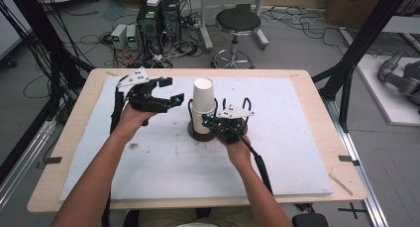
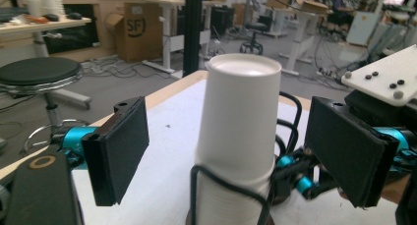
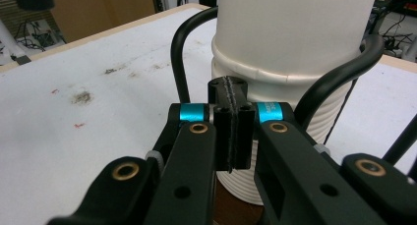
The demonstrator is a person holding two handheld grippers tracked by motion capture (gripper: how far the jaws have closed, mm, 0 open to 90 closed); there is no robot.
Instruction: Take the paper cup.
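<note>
The left hand-held gripper [image 1: 167, 90] hangs in the air just left of the paper cup stack [image 1: 203, 103], its jaws spread wide and holding nothing. In the left gripper view the two black padded jaws stand well apart, one on each side of the stack and clear of it, with the top cup [image 2: 242, 114] rising between them.

The right hand-held gripper [image 1: 212, 122] sits low at the right front of the stack, against the foot of the black wire holder [image 1: 191, 108]. In the right gripper view its jaws are pressed together, pad against pad, with no cup between them; whether a thin wire is caught there I cannot tell. Just beyond the closed tips are the ribbed lower cups [image 3: 280, 136] and the curved black wires [image 3: 182, 48] that run around them.

The stack stands upright on a dark round base [image 1: 198, 133] near the middle of the desk [image 1: 74, 138], on the white foam mat [image 1: 163, 162] that covers most of the wooden top. The top cup is inverted, bottom up, and sits higher than the wire loops. The mat carries a few dark smudges to the left of the person's right forearm [image 1: 257, 187].

A black stool [image 1: 237, 23] and computer towers [image 1: 158, 19] stand on the floor behind the desk.
</note>
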